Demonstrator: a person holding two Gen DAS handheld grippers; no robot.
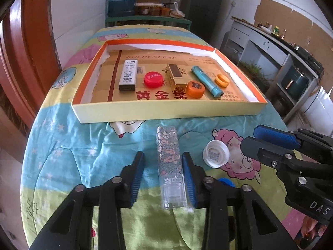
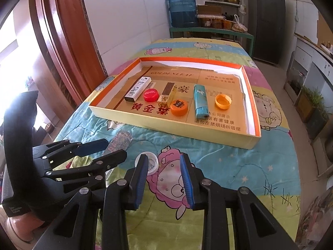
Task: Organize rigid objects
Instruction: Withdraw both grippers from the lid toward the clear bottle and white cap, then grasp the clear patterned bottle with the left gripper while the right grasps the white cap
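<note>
Cartoon-printed bedding (image 1: 68, 145) covers the table, and a shallow orange-rimmed box (image 1: 166, 110) on it already holds lighters and bottle caps in a row. Before the box lies a floral-patterned lighter (image 1: 168, 156), straddled by the left gripper (image 1: 164, 179); its right pad looks about touching, its left pad stands off. Small, stiff and probably slick, it suits a mid-body pinch, while the right gripper (image 2: 164, 179), slightly parted, holds nothing beside a white cap (image 1: 216, 154).
</note>
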